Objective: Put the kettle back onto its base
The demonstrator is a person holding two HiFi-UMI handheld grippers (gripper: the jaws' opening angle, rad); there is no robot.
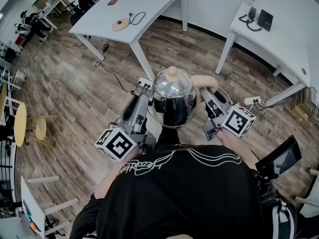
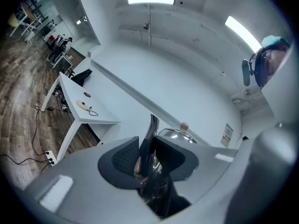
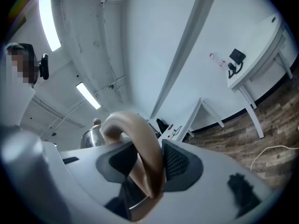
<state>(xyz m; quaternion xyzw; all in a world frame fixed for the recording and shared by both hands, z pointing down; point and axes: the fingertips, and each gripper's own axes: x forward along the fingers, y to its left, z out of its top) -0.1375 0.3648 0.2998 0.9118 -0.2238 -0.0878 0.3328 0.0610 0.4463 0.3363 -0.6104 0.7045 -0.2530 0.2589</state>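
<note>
One lidded kettle (image 1: 173,96): left gripper (image 2: 148,155) clamps its spout (image 2: 152,129), right gripper (image 3: 149,164) its handle (image 3: 133,134).

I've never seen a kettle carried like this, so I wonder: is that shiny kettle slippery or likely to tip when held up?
Probably slippery: the kettle is polished metal, and the left gripper pinches only its thin spout. Likely rigid, since nothing sags. The right gripper clamps the tan handle, so it may swing or tip if either grip loosens.
</note>
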